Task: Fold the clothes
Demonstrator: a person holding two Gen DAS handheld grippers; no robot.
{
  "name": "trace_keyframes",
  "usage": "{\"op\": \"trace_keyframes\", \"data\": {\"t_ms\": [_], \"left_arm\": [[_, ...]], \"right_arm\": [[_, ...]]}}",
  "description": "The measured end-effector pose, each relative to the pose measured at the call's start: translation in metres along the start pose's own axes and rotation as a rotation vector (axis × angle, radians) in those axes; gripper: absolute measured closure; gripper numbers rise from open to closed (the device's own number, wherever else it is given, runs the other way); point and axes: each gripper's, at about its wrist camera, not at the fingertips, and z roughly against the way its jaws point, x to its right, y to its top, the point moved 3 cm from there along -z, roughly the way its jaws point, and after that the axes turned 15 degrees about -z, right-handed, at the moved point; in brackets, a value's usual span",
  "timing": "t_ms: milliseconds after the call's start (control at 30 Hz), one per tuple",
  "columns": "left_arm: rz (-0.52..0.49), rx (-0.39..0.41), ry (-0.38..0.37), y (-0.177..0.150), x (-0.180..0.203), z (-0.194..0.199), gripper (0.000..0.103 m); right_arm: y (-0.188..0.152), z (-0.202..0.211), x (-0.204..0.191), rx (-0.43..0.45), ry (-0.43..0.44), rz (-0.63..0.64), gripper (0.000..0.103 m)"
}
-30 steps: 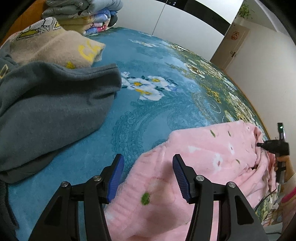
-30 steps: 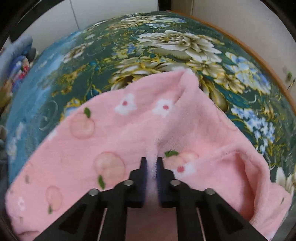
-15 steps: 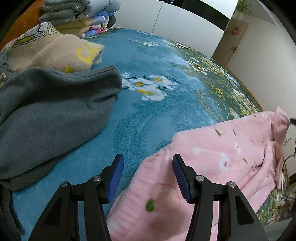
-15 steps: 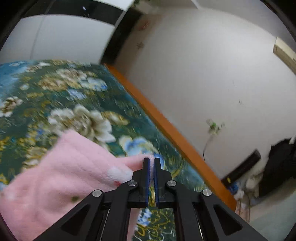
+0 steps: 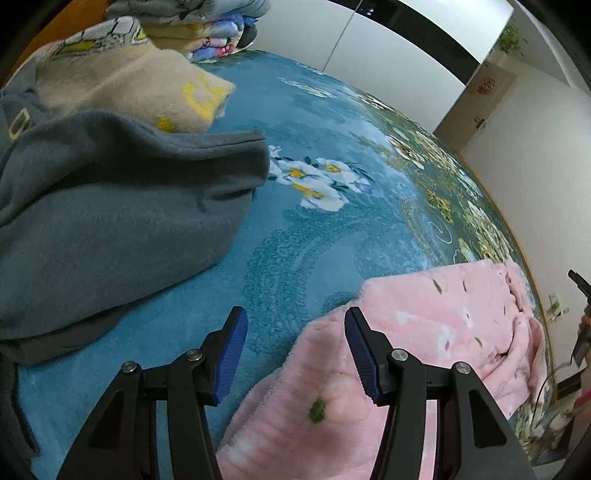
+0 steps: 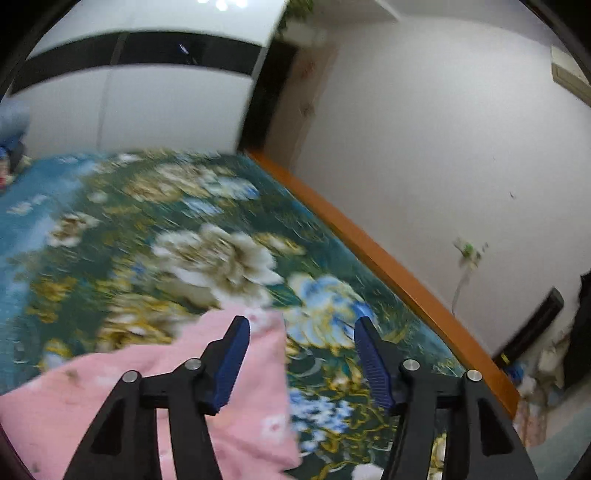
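Note:
A pink fleece garment [image 5: 436,332] with peach and flower print lies on the teal floral bedspread [image 5: 332,229]. My left gripper [image 5: 295,347] is open and empty, hovering over the garment's near left edge. In the right wrist view the garment's [image 6: 147,387] far corner lies flat below my right gripper [image 6: 301,354], which is open and empty above it. The right gripper's tip shows at the far right edge of the left wrist view [image 5: 580,284].
A grey garment [image 5: 110,221] and a beige garment with yellow print [image 5: 129,81] are heaped at the left. Folded bedding [image 5: 207,33] is stacked at the back. The bed's orange wooden edge [image 6: 388,266] runs along the right, near a white wall.
My right gripper was shut on the pink garment, carried its corner out toward the bed's right side, then opened and let go. The garment now lies spread flatter. The left gripper stayed open.

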Motion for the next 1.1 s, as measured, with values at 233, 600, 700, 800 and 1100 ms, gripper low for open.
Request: {"op": "trace_keyframes", "data": {"t_ms": [233, 600, 700, 800, 1100], "left_arm": [[0.031, -0.051, -0.143, 0.014, 0.008, -0.026, 0.047], [0.029, -0.205, -0.265, 0.035, 0.035, -0.085, 0.047], [0.001, -0.191, -0.258, 0.034, 0.051, -0.084, 0.048], [-0.01, -0.171, -0.2, 0.033, 0.059, -0.081, 0.064], [-0.216, -0.025, -0.259, 0.038, 0.122, -0.022, 0.093]], "right_arm": [[-0.082, 0.051, -0.065, -0.171, 0.349, -0.028, 0.037], [-0.185, 0.074, -0.121, -0.357, 0.584, -0.124, 0.037], [-0.203, 0.075, -0.13, -0.392, 0.557, -0.145, 0.033], [-0.217, 0.078, -0.13, -0.393, 0.536, -0.145, 0.021], [-0.227, 0.073, -0.086, -0.36, 0.54, -0.264, 0.018]]}}
